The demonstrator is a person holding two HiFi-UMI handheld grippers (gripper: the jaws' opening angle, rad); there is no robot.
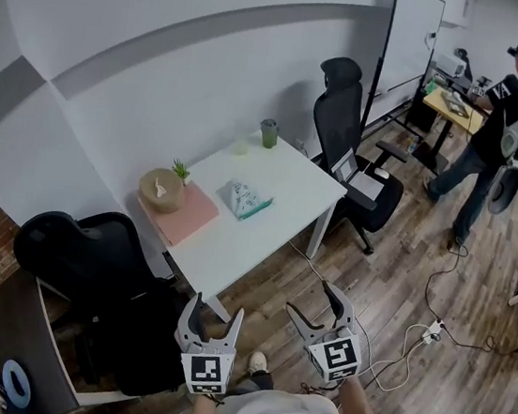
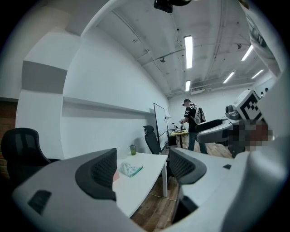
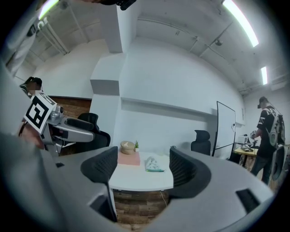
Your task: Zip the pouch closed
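The pouch [image 1: 245, 199] is pale with a teal edge and lies on the white table [image 1: 265, 231], near its middle. It also shows far off between the jaws as the pouch [image 2: 130, 169] in the left gripper view and the pouch [image 3: 154, 164] in the right gripper view. My left gripper [image 1: 211, 322] and right gripper [image 1: 322, 306] hang in front of the table's near edge, well short of the pouch. Both are open and empty. From here I cannot tell how the zip stands.
On the table sit a pink mat [image 1: 187, 216], a round tan container [image 1: 161, 188], a small plant [image 1: 180, 170] and a green cup [image 1: 269, 133]. Black office chairs stand at left [image 1: 92, 255] and behind [image 1: 351, 157]. A person [image 1: 498, 119] stands far right. Cables [image 1: 412, 335] trail on the wood floor.
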